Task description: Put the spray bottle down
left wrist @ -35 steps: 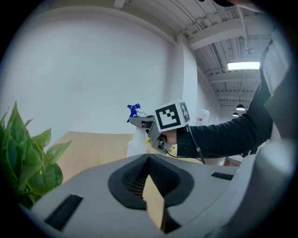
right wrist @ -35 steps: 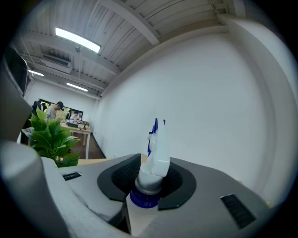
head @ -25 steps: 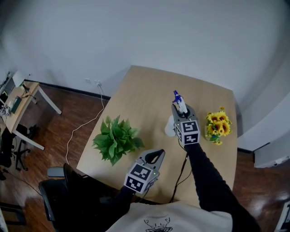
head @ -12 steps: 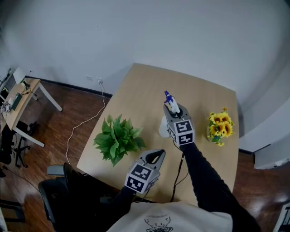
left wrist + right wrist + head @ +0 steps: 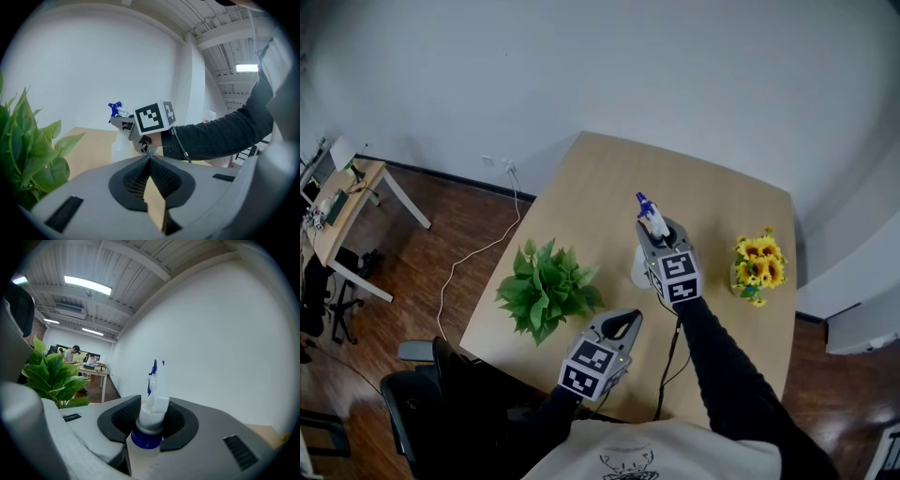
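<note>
The spray bottle is white and translucent with a blue and white trigger head, and it stands upright over the middle of the wooden table. My right gripper holds it at the neck, just above the blue collar. The jaws are starting to open while the neck still sits between the pads. Whether the bottle's base touches the table is hidden. In the left gripper view the bottle shows beyond my shut left gripper. That left gripper hovers empty near the table's front edge.
A leafy green potted plant stands at the table's left front, and a pot of sunflowers stands at its right side. A black cable trails over the front edge. A chair and a small desk are on the floor to the left.
My right gripper has carried the spray bottle leftwards, away from the sunflowers and closer to the green plant. The left gripper has stayed where it was.
</note>
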Available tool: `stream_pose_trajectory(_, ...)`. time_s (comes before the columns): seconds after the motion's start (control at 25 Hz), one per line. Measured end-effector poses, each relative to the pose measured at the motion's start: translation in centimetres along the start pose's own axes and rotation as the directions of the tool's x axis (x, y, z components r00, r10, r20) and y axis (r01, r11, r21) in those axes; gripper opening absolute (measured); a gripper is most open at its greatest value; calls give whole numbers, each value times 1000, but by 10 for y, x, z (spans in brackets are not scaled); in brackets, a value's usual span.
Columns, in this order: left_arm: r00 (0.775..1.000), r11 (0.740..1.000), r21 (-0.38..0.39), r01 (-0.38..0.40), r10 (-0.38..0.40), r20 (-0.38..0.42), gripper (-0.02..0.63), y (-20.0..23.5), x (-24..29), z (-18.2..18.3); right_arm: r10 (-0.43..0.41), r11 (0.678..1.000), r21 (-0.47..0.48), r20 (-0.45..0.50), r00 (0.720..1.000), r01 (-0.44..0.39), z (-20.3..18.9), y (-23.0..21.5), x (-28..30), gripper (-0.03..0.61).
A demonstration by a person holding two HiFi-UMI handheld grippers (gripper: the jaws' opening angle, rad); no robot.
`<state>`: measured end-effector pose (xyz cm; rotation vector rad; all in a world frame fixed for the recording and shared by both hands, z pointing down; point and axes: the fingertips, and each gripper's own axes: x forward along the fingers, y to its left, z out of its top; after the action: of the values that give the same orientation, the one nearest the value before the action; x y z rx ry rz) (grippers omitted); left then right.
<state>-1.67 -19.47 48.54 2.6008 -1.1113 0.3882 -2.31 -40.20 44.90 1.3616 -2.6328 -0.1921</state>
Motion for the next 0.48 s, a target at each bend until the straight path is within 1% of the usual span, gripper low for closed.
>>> stream_pose_trajectory(0.2, 1000, 1000, -5, 0, 0, 0, 0, 1, -1, 0, 11, 1000, 14, 2, 1000, -11, -1, 1, 0, 90)
stream_pose_trajectory(0.24, 1000, 1000, -7, 2, -2, -1, 0, 0, -1, 0, 16, 1000, 19, 1, 1000, -16, -1, 1, 0, 116)
stream_pose_trajectory(0.44, 1000, 1000, -7, -3, 3, 8, 0, 2, -1, 1, 34, 999, 32, -5, 999, -34, -2, 5, 1, 148)
stream_pose_trajectory(0.48, 1000, 1000, -7, -5, 5, 8, 0, 2, -2, 2, 37, 999, 35, -9, 999, -37, -2, 5, 1, 180)
